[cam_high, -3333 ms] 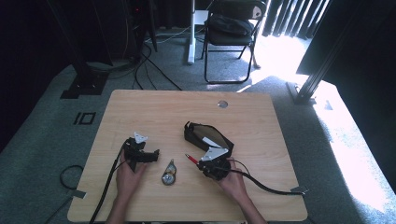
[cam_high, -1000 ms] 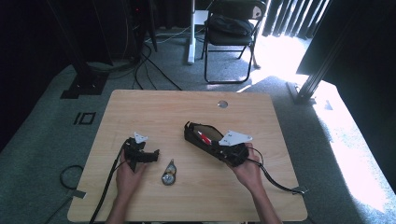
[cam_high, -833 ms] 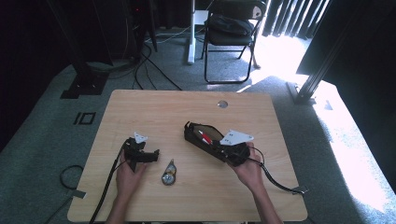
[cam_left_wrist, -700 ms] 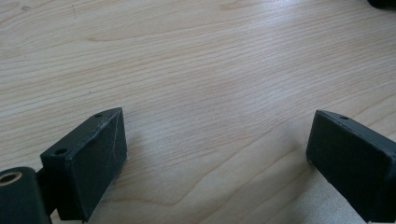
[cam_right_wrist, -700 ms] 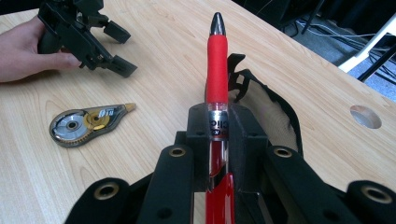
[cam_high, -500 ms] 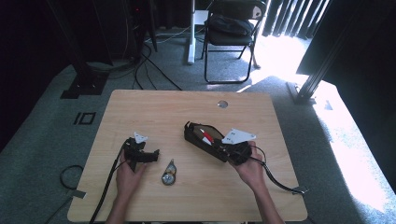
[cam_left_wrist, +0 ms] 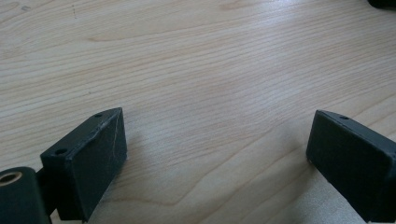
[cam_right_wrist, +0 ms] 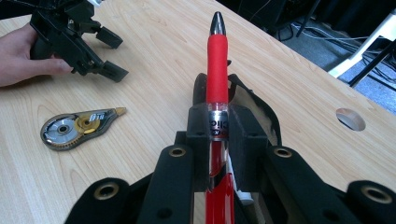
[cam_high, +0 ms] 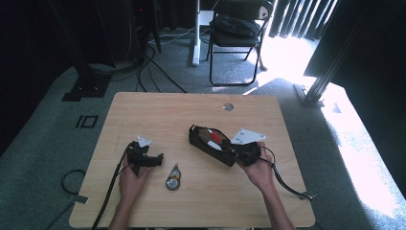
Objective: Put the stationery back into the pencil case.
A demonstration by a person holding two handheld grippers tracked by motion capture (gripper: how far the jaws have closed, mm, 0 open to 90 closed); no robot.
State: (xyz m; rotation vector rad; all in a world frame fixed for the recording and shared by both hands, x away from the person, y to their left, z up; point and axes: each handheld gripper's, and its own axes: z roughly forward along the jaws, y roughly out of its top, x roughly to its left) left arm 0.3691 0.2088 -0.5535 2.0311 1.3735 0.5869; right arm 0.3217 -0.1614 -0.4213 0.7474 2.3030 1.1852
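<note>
My right gripper [cam_high: 231, 149] [cam_right_wrist: 218, 128] is shut on a red pen [cam_right_wrist: 217, 56] [cam_high: 216, 137]. It holds the pen by its clear barrel, dark tip pointing away, just above the open black pencil case [cam_high: 206, 143] [cam_right_wrist: 266, 114]. The left gripper [cam_high: 152, 161] [cam_left_wrist: 215, 154] rests low on the wooden table [cam_high: 158, 115], open, with only bare wood between its fingers [cam_left_wrist: 88, 156]. In the right gripper view the left gripper [cam_right_wrist: 105, 53] sits farther off in a hand. A correction tape dispenser [cam_high: 173, 178] [cam_right_wrist: 77, 128] lies on the table between the two grippers.
A round cable hole [cam_high: 228, 106] [cam_right_wrist: 350, 119] sits near the table's far edge. A black folding chair [cam_high: 237, 24] and floor cables stand beyond the table. Cables trail from both grippers toward the table's near edge.
The right gripper has swung from in front of the pencil case to its right end, carrying the red pen over the open case. The left gripper and correction tape have stayed put.
</note>
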